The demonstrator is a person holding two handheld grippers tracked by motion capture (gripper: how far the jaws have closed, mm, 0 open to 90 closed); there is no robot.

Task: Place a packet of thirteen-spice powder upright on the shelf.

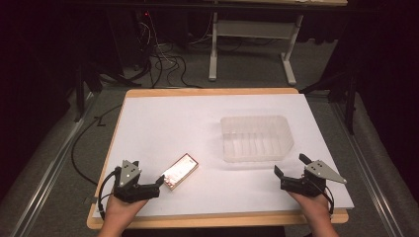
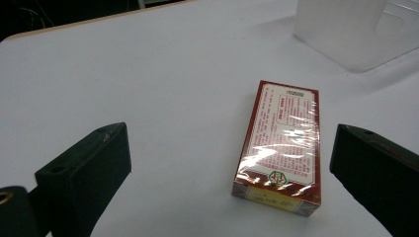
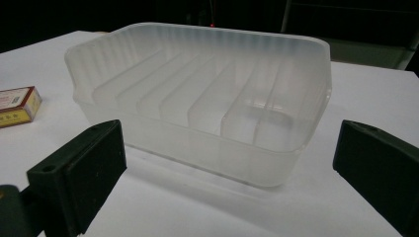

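Looking down from the high view, the white table [image 1: 163, 118] carries a small red box [image 1: 181, 171] near its front edge and a clear plastic bin [image 1: 256, 138] farther back and to the right, the two well apart. The left gripper [image 1: 159, 183] sits just beside the box's near end, its jaws spread, while the right gripper [image 1: 291, 165] rests near the bin's front right corner, jaws likewise apart and holding nothing. Along the left gripper view, the left gripper [image 2: 232, 168] has both black jaws wide, and the red box [image 2: 282, 146] lies flat on the table between them, closer to the right-hand jaw, touching neither; a corner of the bin [image 2: 356, 29] shows at the upper right. Along the right gripper view, the right gripper [image 3: 230, 168] stands released, its jaws flanking the ribbed bin [image 3: 207, 98] without contact, and the box's end [image 3: 17, 106] peeks in at the left edge.
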